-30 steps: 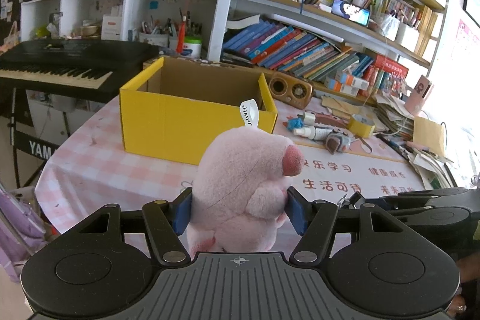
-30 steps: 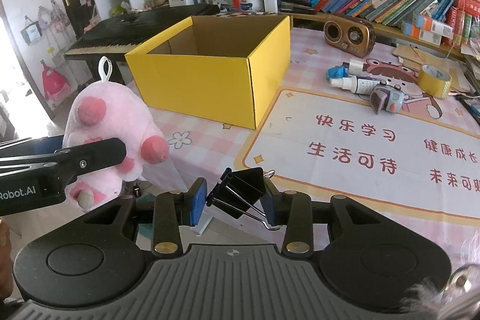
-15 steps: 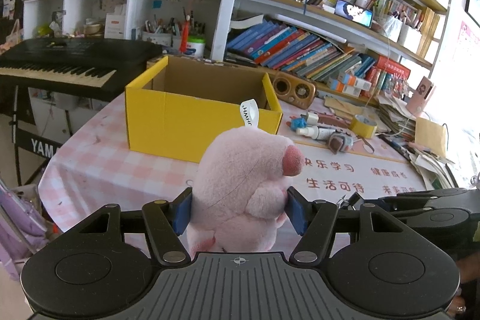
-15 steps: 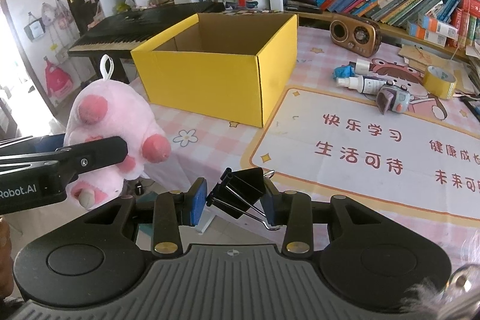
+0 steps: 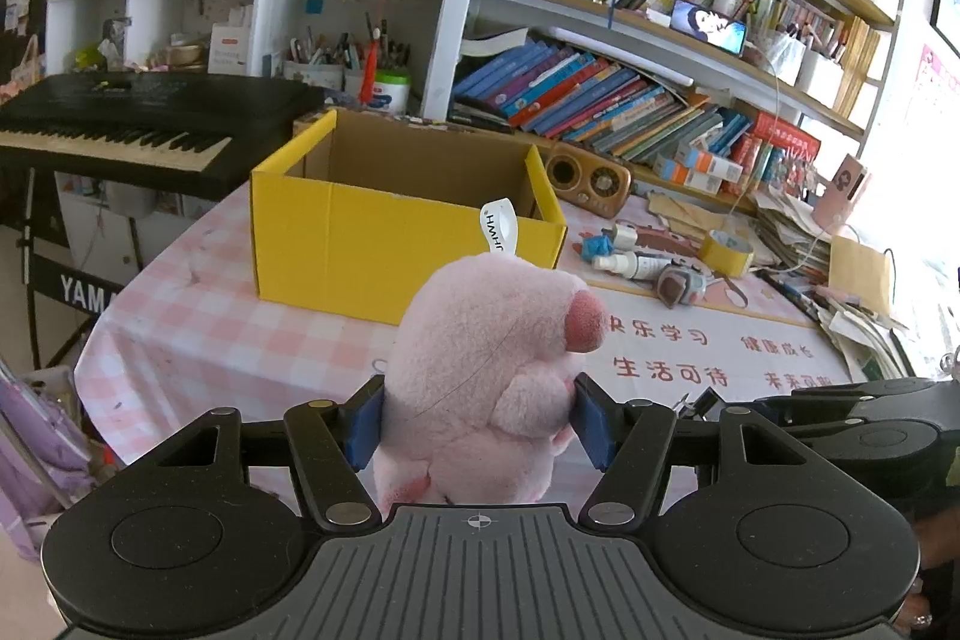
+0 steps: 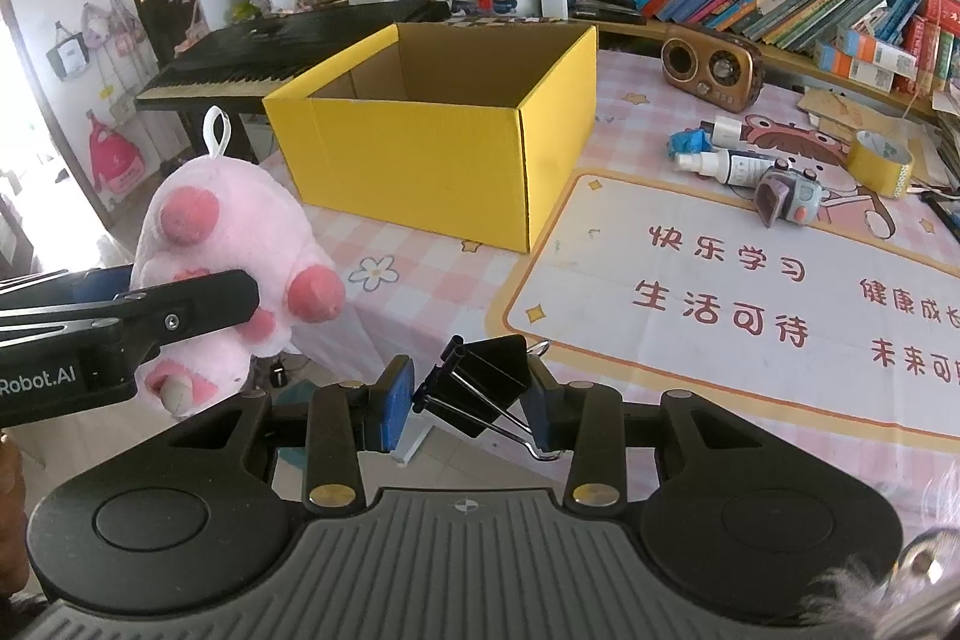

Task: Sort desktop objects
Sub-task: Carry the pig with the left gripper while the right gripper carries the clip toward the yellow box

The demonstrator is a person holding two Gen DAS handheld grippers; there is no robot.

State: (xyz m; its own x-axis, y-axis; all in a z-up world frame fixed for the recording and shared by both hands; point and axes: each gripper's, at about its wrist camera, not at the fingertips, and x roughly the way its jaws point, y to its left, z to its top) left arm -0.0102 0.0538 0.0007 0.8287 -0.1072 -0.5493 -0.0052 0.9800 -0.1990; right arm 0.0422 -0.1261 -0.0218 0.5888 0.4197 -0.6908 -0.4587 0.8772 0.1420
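Pink plush (image 5: 480, 376) is clamped by left gripper (image 5: 477, 421), binder clip (image 6: 477, 382) by right gripper (image 6: 465, 403); yellow box (image 6: 420, 154) is seen ahead, nearer the left.

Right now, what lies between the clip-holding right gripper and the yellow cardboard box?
Only bare pink checked tablecloth, seen from the right wrist; nothing stands before the box.

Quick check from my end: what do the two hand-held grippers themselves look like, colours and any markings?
Both match: the left hand-held gripper and right hand-held gripper have matte black ribbed bodies, two round side discs, brass-coloured pivot screws and blue pads. The left one's side reads "Robot.AI" in white.
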